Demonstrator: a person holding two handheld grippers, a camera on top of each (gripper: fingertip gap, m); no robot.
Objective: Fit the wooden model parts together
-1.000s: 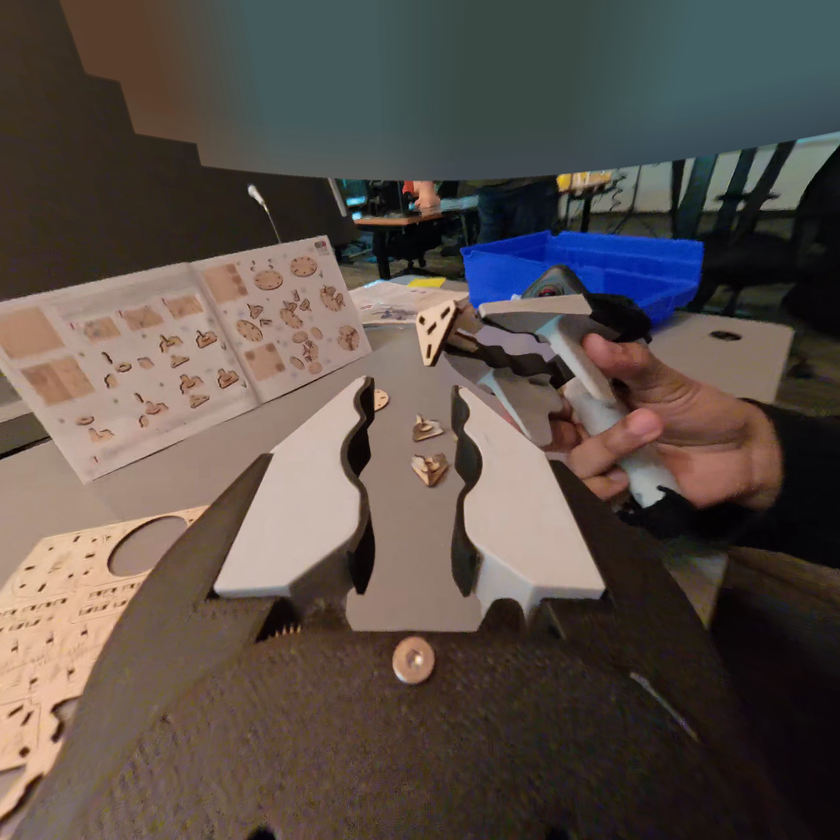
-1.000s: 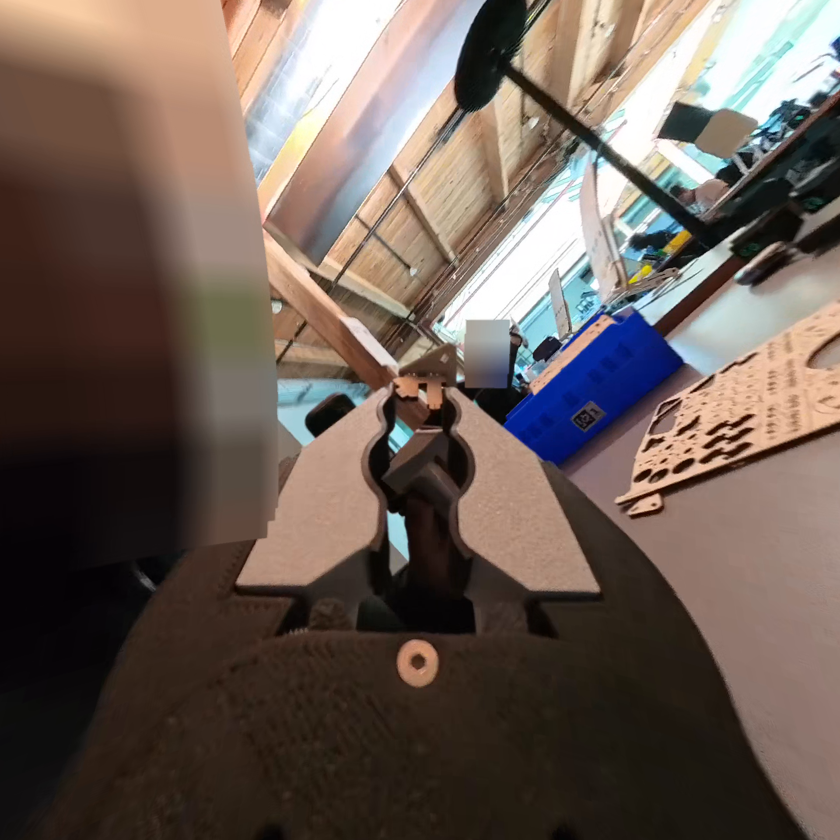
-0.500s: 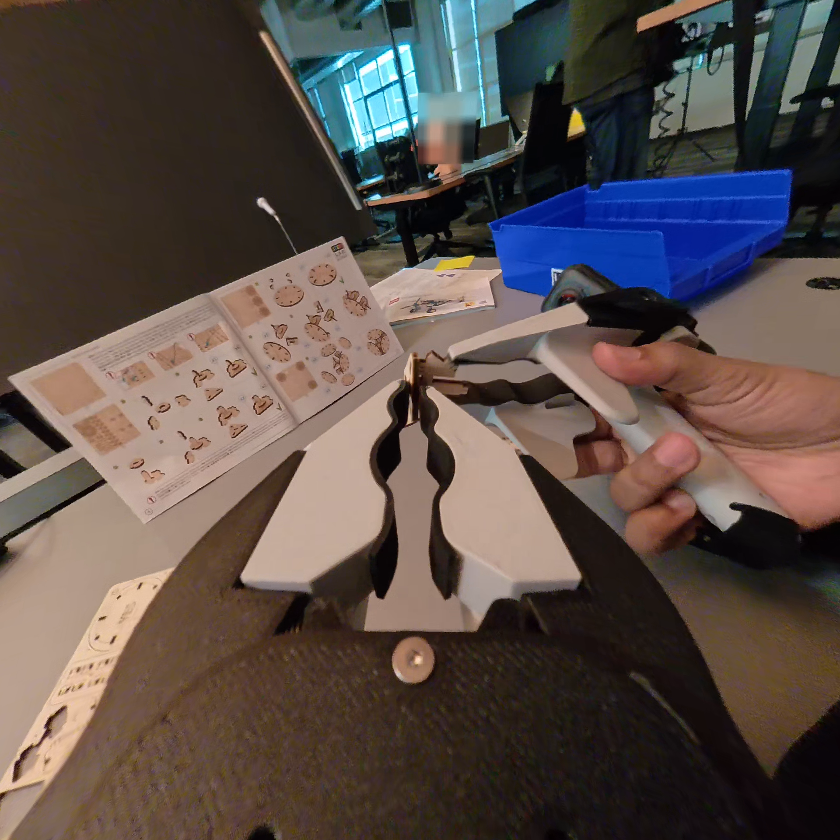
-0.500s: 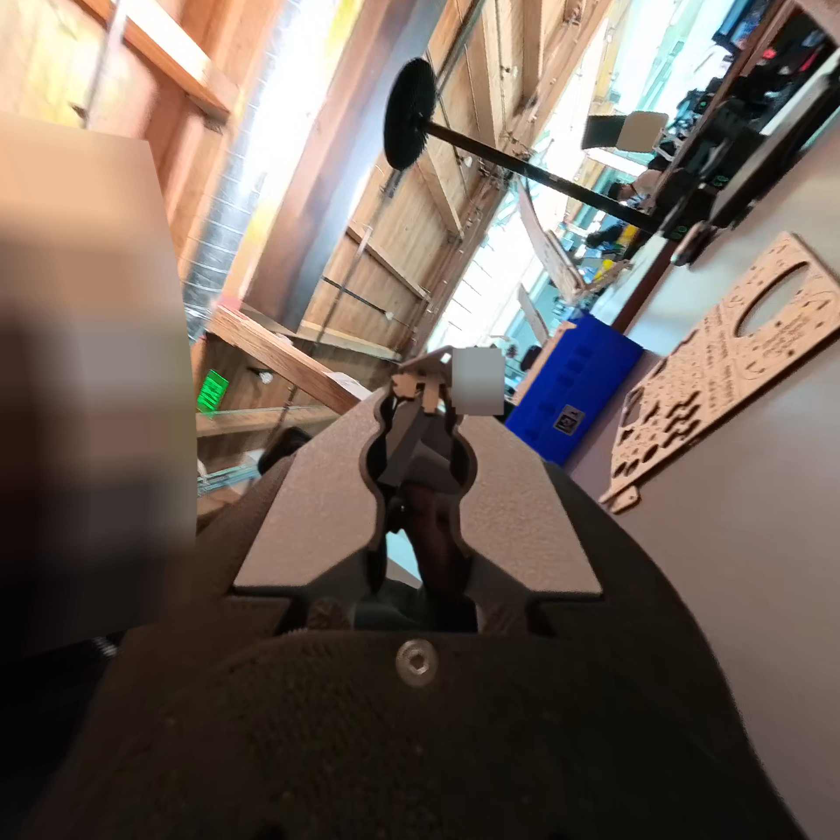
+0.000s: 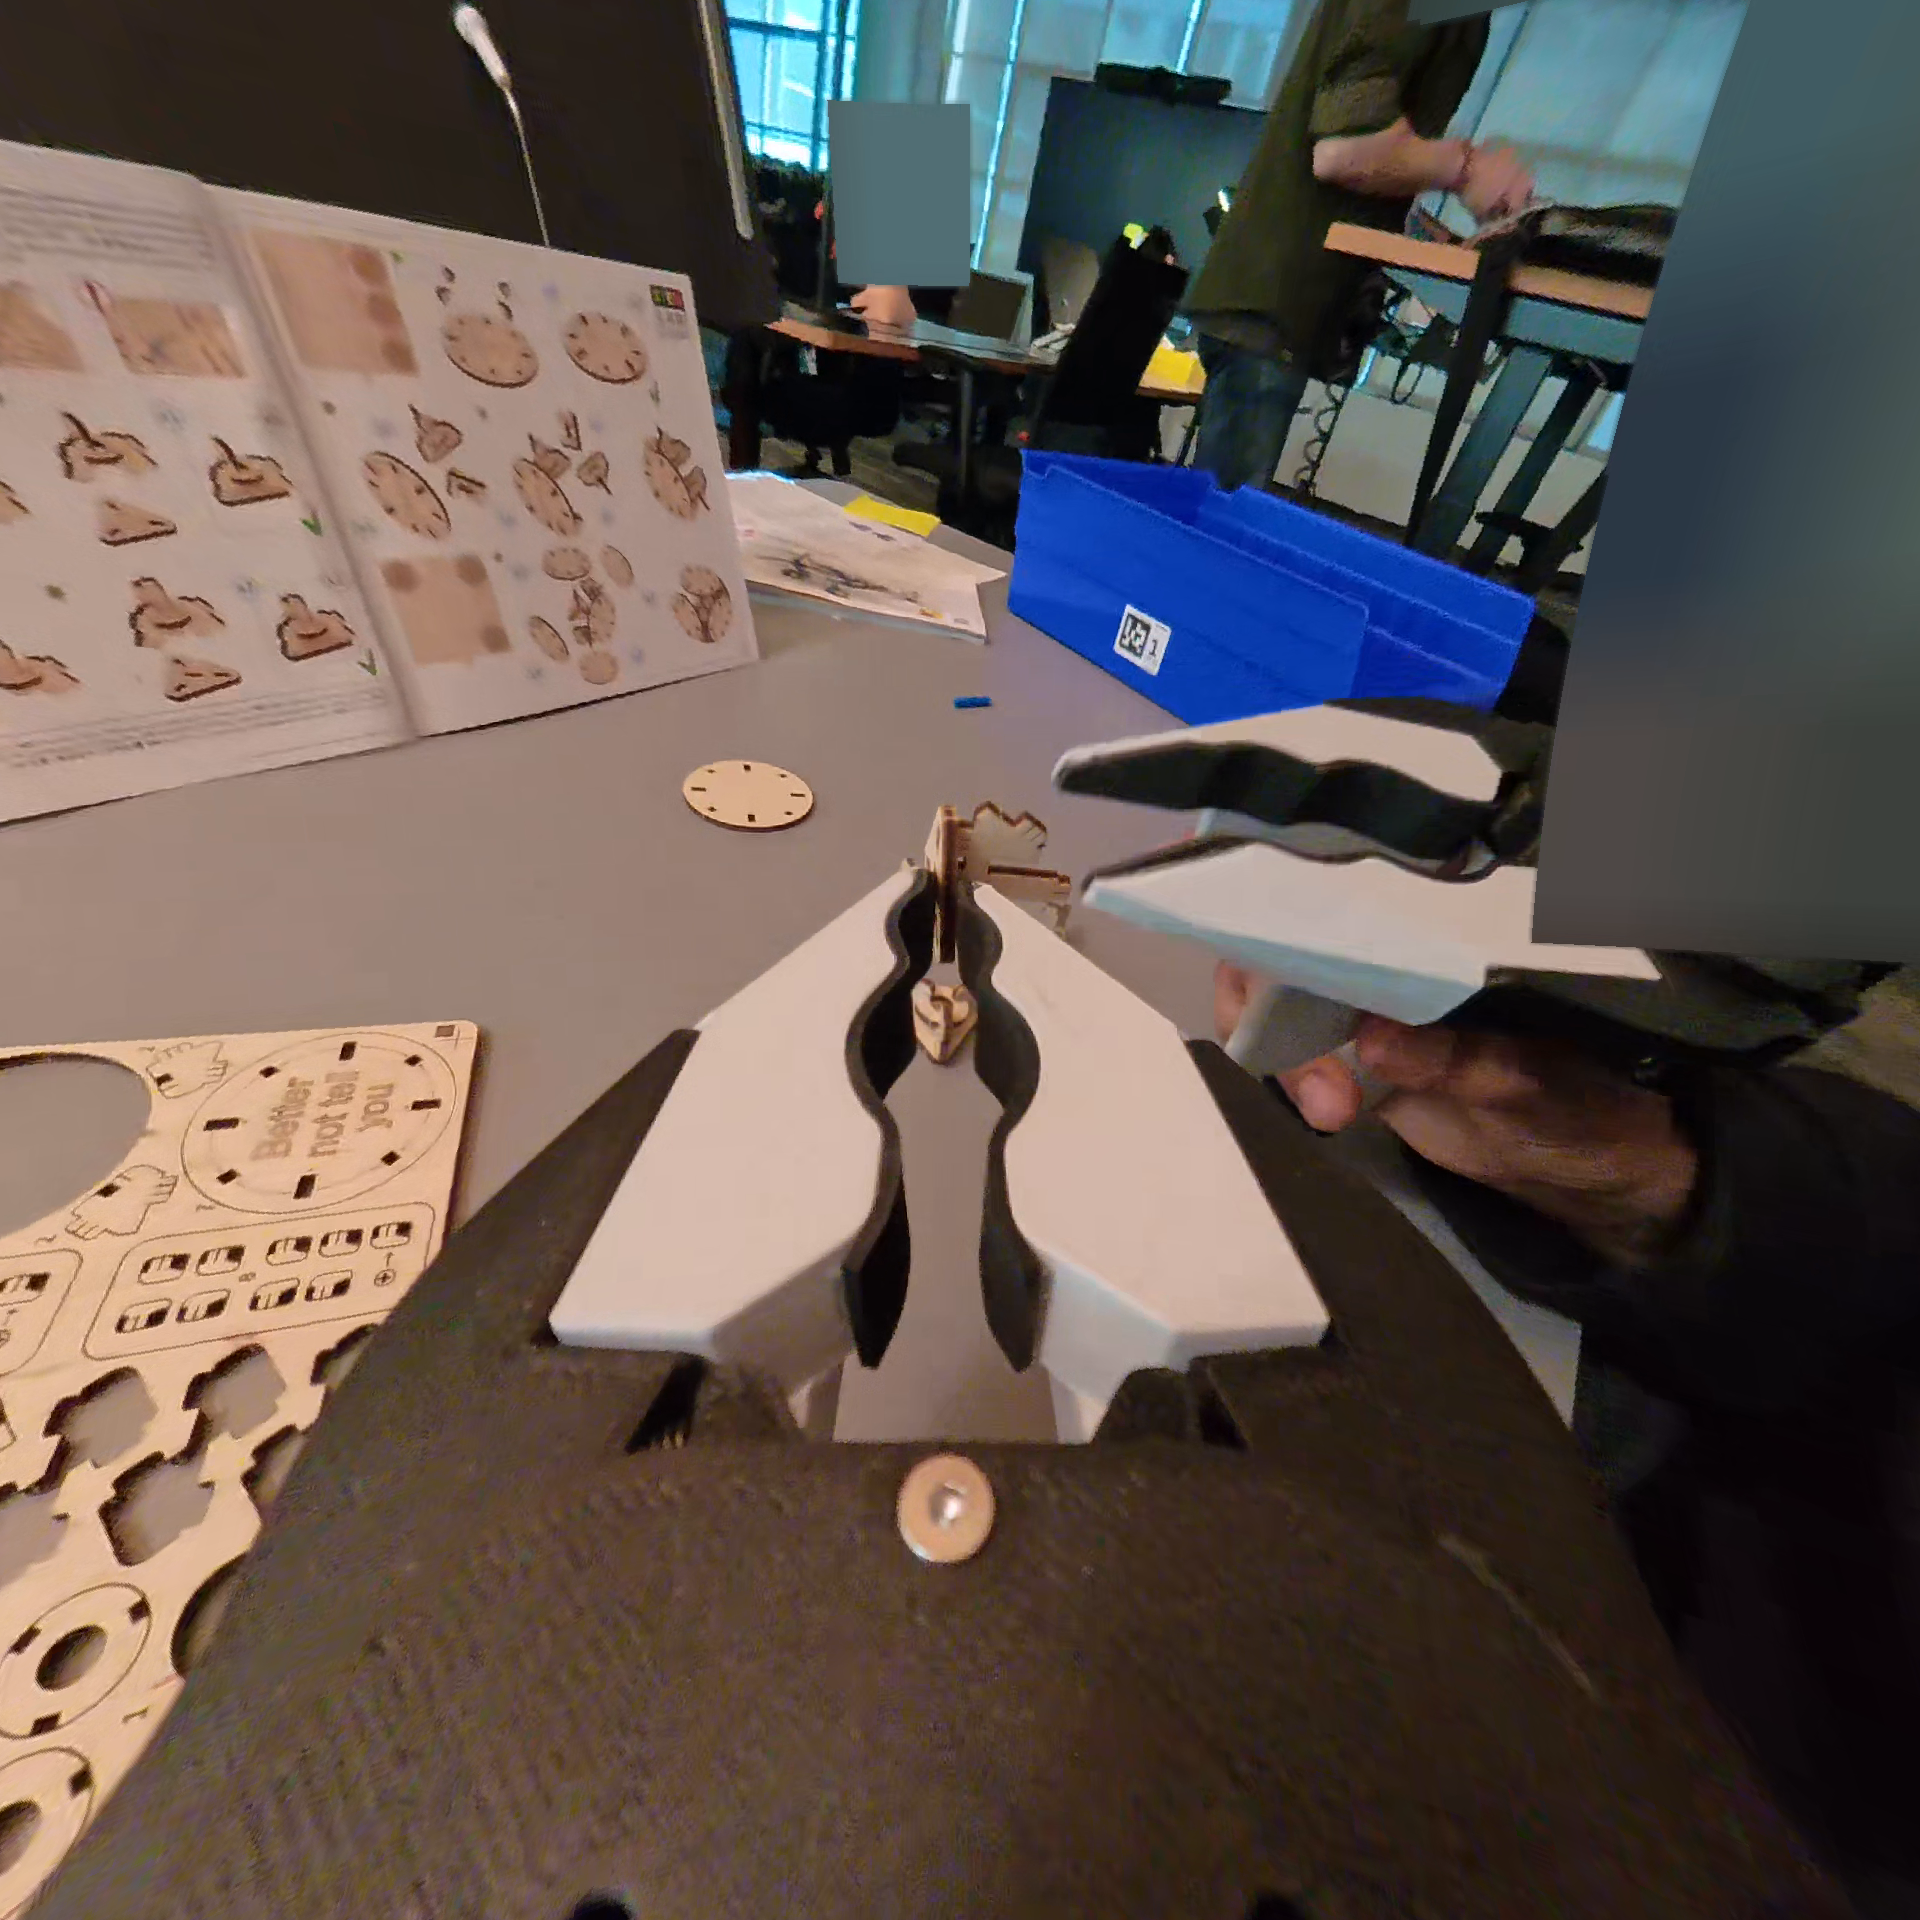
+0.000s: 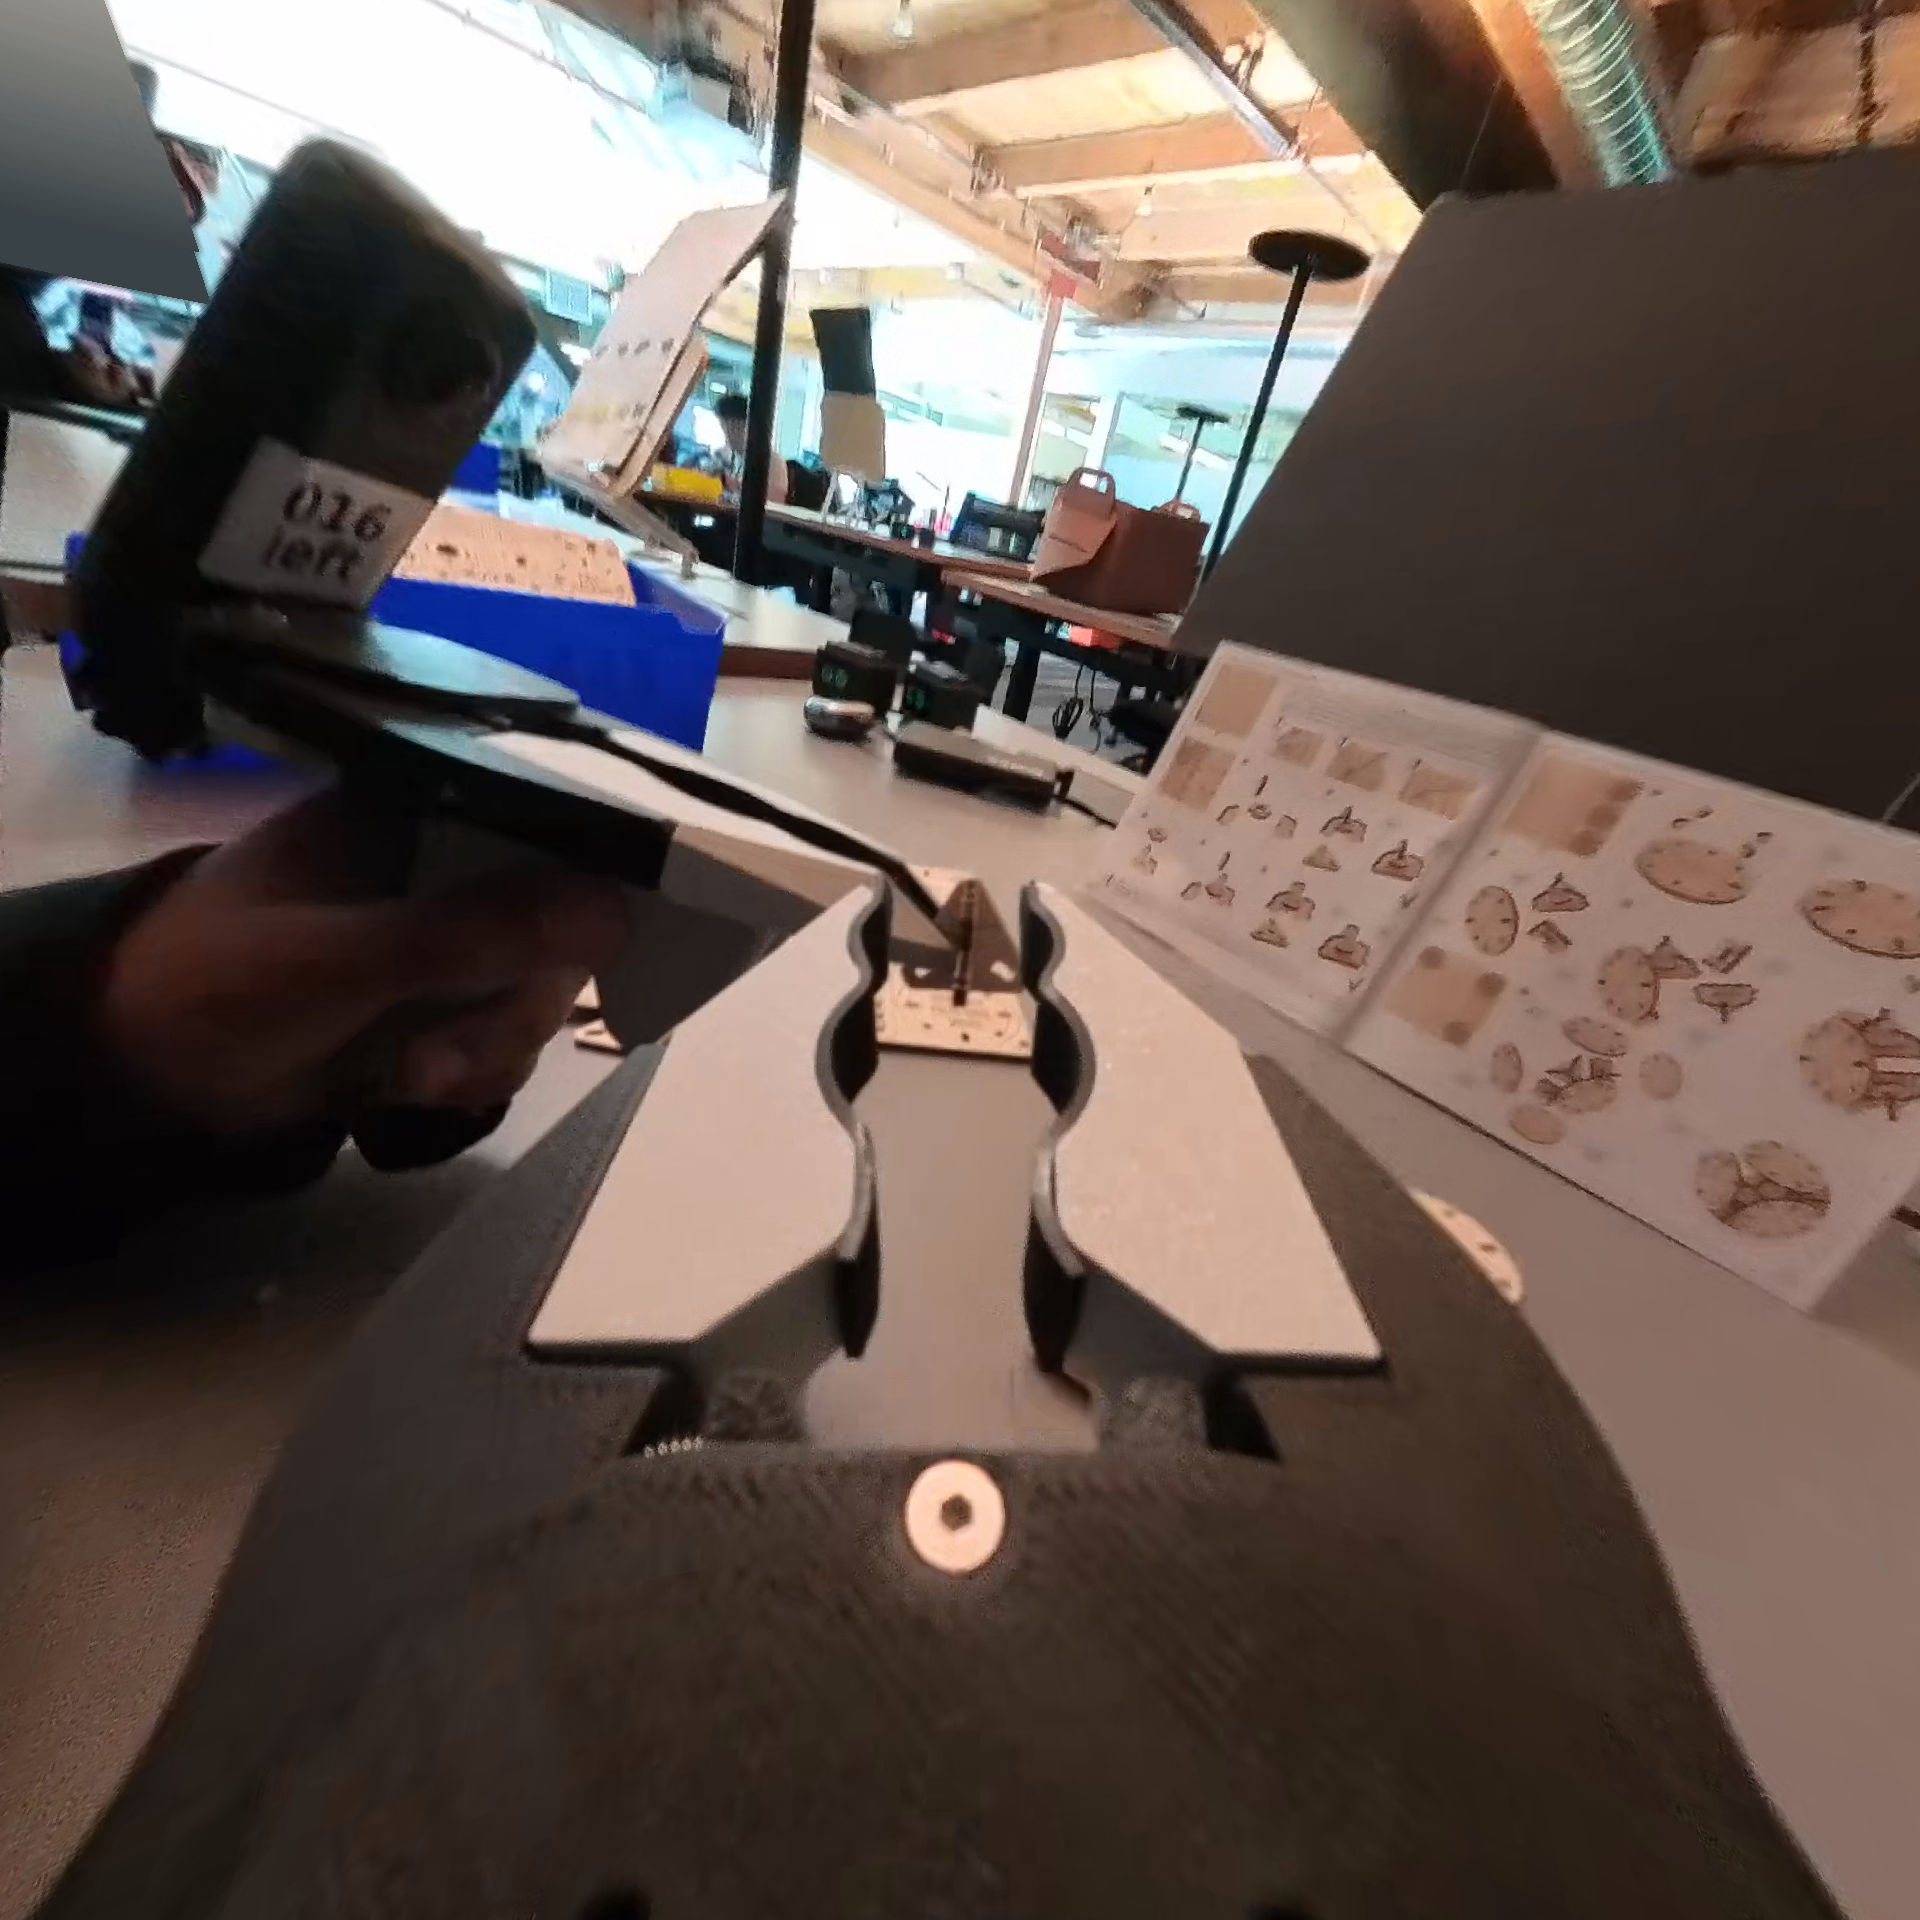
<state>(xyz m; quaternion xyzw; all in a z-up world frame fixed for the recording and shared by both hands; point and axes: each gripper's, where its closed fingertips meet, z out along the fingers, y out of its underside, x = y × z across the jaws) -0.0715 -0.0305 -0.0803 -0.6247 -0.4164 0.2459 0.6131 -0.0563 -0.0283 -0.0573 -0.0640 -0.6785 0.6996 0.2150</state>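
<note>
Currently my left gripper [image 5: 943, 894] pinches the small, pale laser-cut plywood assembly [image 5: 951, 868] edge-on; it looks light, stiff, brittle. Just beside that assembly, my right gripper [image 5: 1070, 831] stands spread, gripping nothing.

I lose the tan laser-cut wooden sheet [image 5: 208, 1247] past the left edge | open white instruction booklet [image 6: 1558, 966] blurred, cut right | small heart-shaped wooden piece [image 5: 940, 1023] partly behind my black pads [image 5: 883, 997]

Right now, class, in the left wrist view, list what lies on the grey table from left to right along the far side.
Open booklet → round wooden disc → loose papers → blue bin.
</note>
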